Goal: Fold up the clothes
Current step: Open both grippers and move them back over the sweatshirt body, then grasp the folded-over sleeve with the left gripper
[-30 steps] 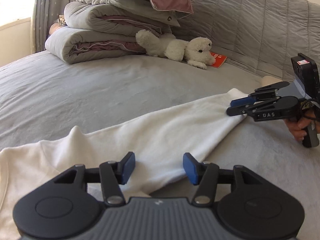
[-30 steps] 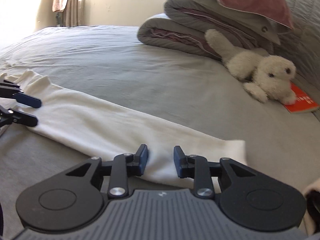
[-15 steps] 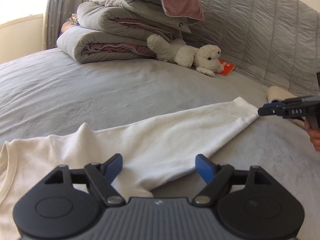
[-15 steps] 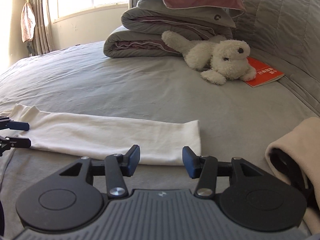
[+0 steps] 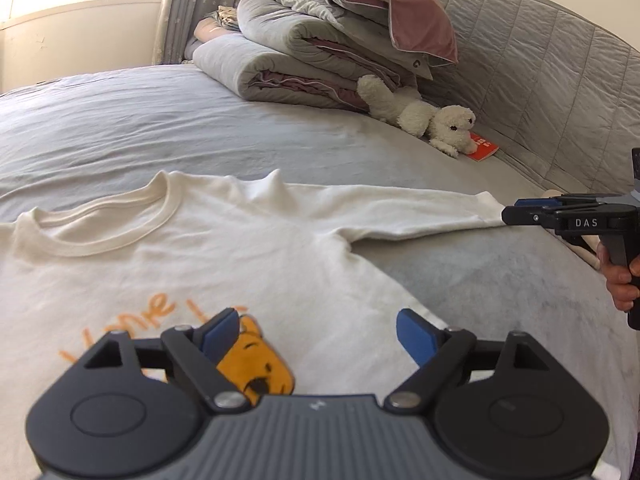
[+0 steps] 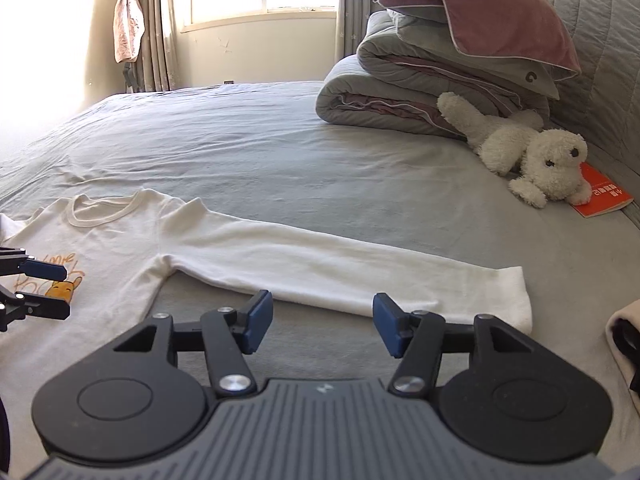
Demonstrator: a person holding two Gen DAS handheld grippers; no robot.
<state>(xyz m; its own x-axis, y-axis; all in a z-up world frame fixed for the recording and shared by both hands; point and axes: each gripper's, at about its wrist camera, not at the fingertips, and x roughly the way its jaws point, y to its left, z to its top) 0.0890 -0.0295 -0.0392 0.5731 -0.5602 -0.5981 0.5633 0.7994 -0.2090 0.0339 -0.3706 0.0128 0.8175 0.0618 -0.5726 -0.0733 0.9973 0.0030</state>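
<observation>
- The shirt (image 5: 248, 256) lies flat, front up, across the lower left and middle of the left wrist view on the bed (image 5: 120, 128). One long sleeve (image 6: 340, 268) runs out toward the right of the frame.
- It looks like light, soft cream knit that will sag and crease once lifted. The ribbed collar (image 5: 100, 232) and the cuff (image 6: 516, 296) seem the firmest edges to pinch.
- A yellow bear print (image 5: 256, 364) and orange lettering mark the chest.
- The left tongs (image 5: 318, 332) hover over the chest, their jaws opening wide with nothing pinched.
- The right tongs (image 6: 323, 320), at the bottom of their own view, sit just short of the sleeve, their jaws opening and holding nothing.
- My guess is a two-point hold at cuff and shoulder would carry the sleeve across without dragging the body.
- In the upper right are folded quilts (image 6: 420, 92), a fluffy toy dog (image 6: 536, 156) and a thin red booklet (image 6: 600, 196).
</observation>
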